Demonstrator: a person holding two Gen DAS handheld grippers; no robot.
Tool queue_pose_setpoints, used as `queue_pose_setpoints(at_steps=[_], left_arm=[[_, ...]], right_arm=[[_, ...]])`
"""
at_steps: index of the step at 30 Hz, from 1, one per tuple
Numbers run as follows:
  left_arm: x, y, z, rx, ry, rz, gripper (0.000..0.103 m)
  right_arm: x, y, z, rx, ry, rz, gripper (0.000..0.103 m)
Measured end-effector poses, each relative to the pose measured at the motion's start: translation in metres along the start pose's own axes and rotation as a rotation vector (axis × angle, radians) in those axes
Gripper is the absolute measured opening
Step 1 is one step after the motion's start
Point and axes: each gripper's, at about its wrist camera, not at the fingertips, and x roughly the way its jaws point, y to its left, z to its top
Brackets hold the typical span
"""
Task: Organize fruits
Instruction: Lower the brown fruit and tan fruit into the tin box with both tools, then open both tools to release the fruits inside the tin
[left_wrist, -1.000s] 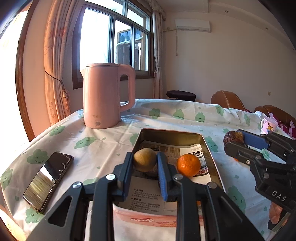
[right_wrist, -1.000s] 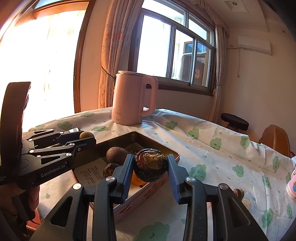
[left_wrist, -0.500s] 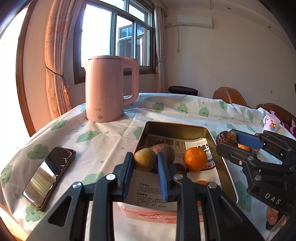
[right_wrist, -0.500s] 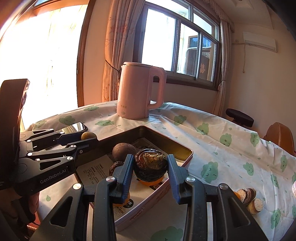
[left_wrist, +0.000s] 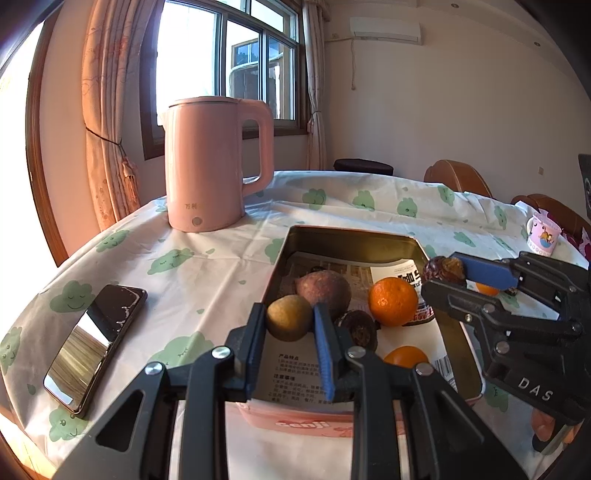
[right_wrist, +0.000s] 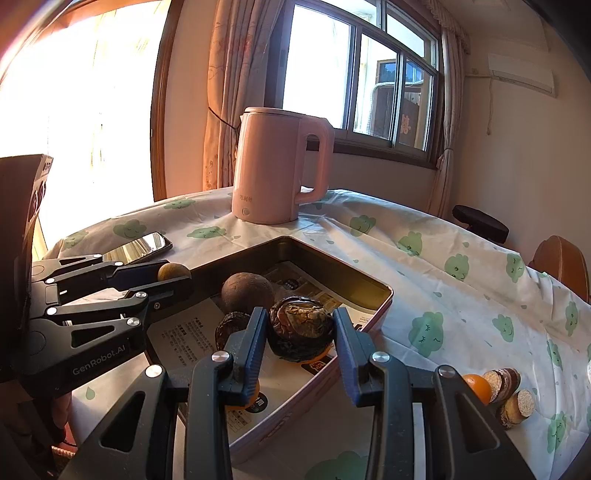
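here the left gripper (left_wrist: 290, 319) is clenched on a small yellow-brown fruit (left_wrist: 289, 317), dull and slightly rough, held over the near left part of an open tin box (left_wrist: 352, 236), at about seven o'clock of its floor. the right gripper (right_wrist: 300, 330) grasps a dark wrinkled fruit (right_wrist: 301, 328), glossy brown-black with mottled patches, over the box's near right edge in its own view, roughly five o'clock. inside the box, on printed paper (left_wrist: 291, 373), lie a round purple-brown fruit (left_wrist: 325, 288) near the centre, a dark shrivelled fruit (left_wrist: 360, 330) just beside it at four o'clock, a bright orange (left_wrist: 393, 301) at three o'clock, and a second orange (left_wrist: 406, 356) nearer the front. outside the box, at three o'clock in the right wrist view, a small orange (right_wrist: 476, 386) sits touching some cut brown fruit pieces (right_wrist: 508, 391). the round table wears a white cloth with green cloud faces (left_wrist: 221, 266). a pink kettle (left_wrist: 212, 162) stands at eleven o'clock of the box, a phone (left_wrist: 96, 343) lies at nine o'clock, and a small printed cup (left_wrist: 543, 236) sits at two o'clock. behind are a window (left_wrist: 229, 59), a tied curtain (left_wrist: 107, 110), an air conditioner (left_wrist: 386, 31) high on the wall, and wooden chair backs (left_wrist: 456, 179).
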Motion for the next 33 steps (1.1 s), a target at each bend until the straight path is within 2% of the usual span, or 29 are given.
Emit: queue_pose_setpoints(at_steps=[17,27,30,33], left_arm=[[0.007,-0.005,-0.004,0.028,0.041,0.002,0.027],[0.011,-0.006,-0.006,0.042,0.053,0.01,0.028],[0.012,-0.007,-0.006,0.046,0.054,0.015,0.029],[0.011,-0.007,-0.006,0.047,0.053,0.011,0.034]], right_arm=[[0.022,0.0,-0.002,0.009,0.119,0.034,0.038],[0.022,0.001,-0.002,0.004,0.123,0.045,0.039],[0.022,0.002,-0.002,-0.002,0.123,0.048,0.043],[0.02,0.004,-0.002,-0.01,0.112,0.042,0.058]])
